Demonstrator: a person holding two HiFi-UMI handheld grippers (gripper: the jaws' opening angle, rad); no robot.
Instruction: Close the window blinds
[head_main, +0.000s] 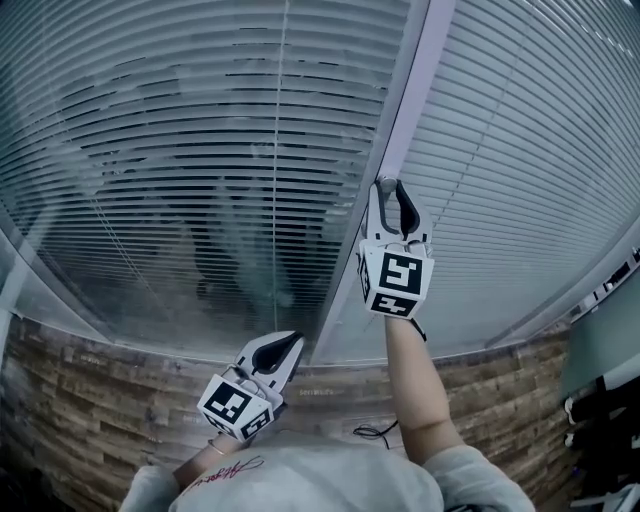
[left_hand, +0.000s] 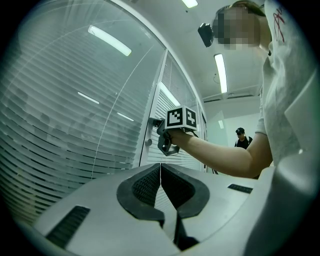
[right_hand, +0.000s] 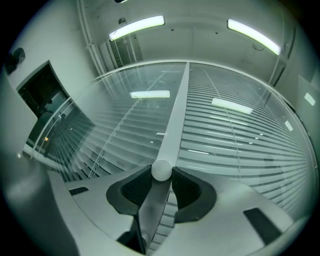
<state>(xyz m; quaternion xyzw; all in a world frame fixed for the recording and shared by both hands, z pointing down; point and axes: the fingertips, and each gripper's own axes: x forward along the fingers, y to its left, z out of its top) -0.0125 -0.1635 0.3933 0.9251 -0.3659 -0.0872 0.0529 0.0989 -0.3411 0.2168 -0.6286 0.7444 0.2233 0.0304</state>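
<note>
Blinds (head_main: 180, 150) are spread at ten and two o'clock of the post (head_main: 412, 100), whose round knob (right_hand: 161, 170) is pinched by the right gripper (head_main: 392, 186). At seven o'clock the left gripper (head_main: 288, 342) is closed, empty.

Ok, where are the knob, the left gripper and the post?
knob (right_hand: 161, 170): right gripper view, its round face.
left gripper (head_main: 294, 340): head view, between its fingertips.
post (right_hand: 176, 107): right gripper view, mid-length.
</note>
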